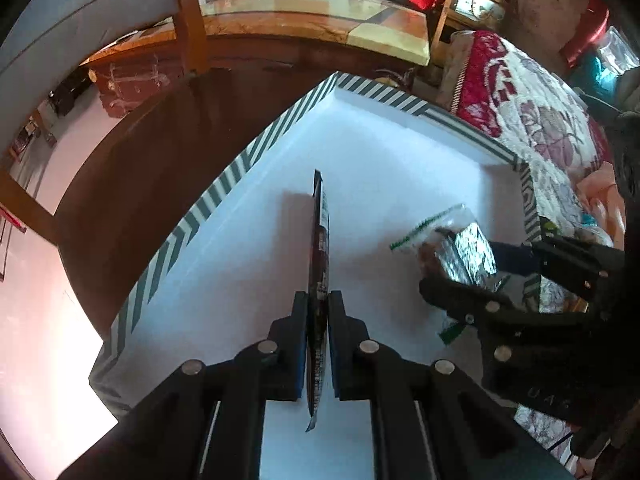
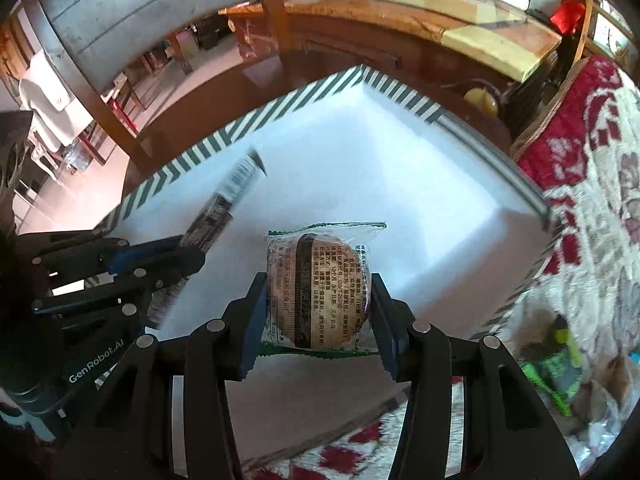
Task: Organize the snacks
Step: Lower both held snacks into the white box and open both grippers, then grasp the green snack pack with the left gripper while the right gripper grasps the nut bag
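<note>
The flat dark snack packet stands on edge, pinched between the pressed-together fingers of the left gripper, and it reaches forward from the fingertips over the white inside of the box. In the right wrist view the same packet slants up and away from the left gripper, above the left part of the box floor, near the striped left rim.

The round cake in its clear, green-edged wrapper sits between the two fingers of the right gripper, which pinch it at both sides; its printed label faces the camera. It is held over the near-middle of the box. From the left wrist view this wrapped cake shows silvery and crumpled, at the tips of the right gripper, toward the right wall of the box and well apart from the dark packet.

The box has a green-and-white striped rim and rests on a red and cream floral quilt. More green-wrapped snacks lie blurred on the quilt just beside the box's right edge. A wooden table stands beyond.
</note>
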The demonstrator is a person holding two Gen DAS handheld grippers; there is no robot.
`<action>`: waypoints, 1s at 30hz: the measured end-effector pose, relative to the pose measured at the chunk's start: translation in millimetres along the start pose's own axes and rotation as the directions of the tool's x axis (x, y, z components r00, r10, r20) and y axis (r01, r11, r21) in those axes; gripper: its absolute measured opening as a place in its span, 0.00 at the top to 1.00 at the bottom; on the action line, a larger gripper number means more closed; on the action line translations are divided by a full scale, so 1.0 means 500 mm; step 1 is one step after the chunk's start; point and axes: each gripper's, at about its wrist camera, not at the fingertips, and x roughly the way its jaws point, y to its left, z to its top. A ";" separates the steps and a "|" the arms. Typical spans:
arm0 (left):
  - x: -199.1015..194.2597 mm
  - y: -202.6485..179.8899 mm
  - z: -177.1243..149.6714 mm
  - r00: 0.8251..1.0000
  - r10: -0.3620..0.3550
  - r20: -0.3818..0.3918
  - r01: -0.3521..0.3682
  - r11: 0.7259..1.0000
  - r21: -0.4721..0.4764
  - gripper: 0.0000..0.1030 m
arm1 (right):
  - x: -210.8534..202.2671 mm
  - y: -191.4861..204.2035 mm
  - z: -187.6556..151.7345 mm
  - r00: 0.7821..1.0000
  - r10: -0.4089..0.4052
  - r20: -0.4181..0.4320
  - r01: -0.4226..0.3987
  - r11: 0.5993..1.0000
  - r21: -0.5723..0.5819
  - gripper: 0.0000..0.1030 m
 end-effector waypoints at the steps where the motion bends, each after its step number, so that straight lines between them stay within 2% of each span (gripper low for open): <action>1: 0.000 0.002 -0.002 1.000 0.006 -0.002 -0.006 1.000 -0.004 0.87 | 0.001 0.002 -0.002 1.000 -0.012 0.002 0.012 1.000 -0.003 0.53; 2: 0.000 0.004 -0.003 1.000 0.011 -0.002 -0.011 1.000 -0.005 0.82 | -0.001 0.005 -0.004 1.000 -0.009 0.009 0.009 1.000 -0.012 0.51; 4: -0.005 0.008 -0.004 1.000 0.018 0.003 -0.018 1.000 -0.016 0.63 | -0.007 0.005 -0.006 1.000 0.013 0.013 -0.013 1.000 -0.002 0.48; 5: -0.008 0.009 -0.004 1.000 0.018 0.008 -0.018 1.000 -0.024 0.44 | -0.012 0.002 -0.007 1.000 0.019 0.015 -0.019 1.000 0.010 0.43; 6: -0.015 0.012 -0.005 1.000 0.012 0.022 -0.011 0.999 -0.033 0.37 | -0.023 -0.001 -0.011 0.999 0.022 0.028 -0.023 0.999 0.023 0.42; 9: -0.040 0.009 -0.008 0.998 0.009 0.065 -0.007 0.999 -0.037 0.29 | -0.062 -0.006 -0.025 0.997 0.026 0.075 -0.029 0.999 0.039 0.42; 12: -0.058 -0.004 -0.011 0.995 0.022 0.092 -0.020 1.000 -0.022 0.26 | -0.108 -0.017 -0.053 0.992 0.023 0.124 -0.032 0.997 0.068 0.42; 18: -0.088 -0.048 -0.016 0.993 -0.020 0.119 0.019 1.000 0.008 0.21 | -0.184 -0.052 -0.114 0.983 -0.006 0.183 -0.020 0.990 0.141 0.42; 30: -0.114 -0.163 -0.030 0.987 -0.110 0.117 0.097 0.989 0.112 0.18 | -0.293 -0.154 -0.265 0.972 -0.132 0.194 0.073 0.956 0.284 0.42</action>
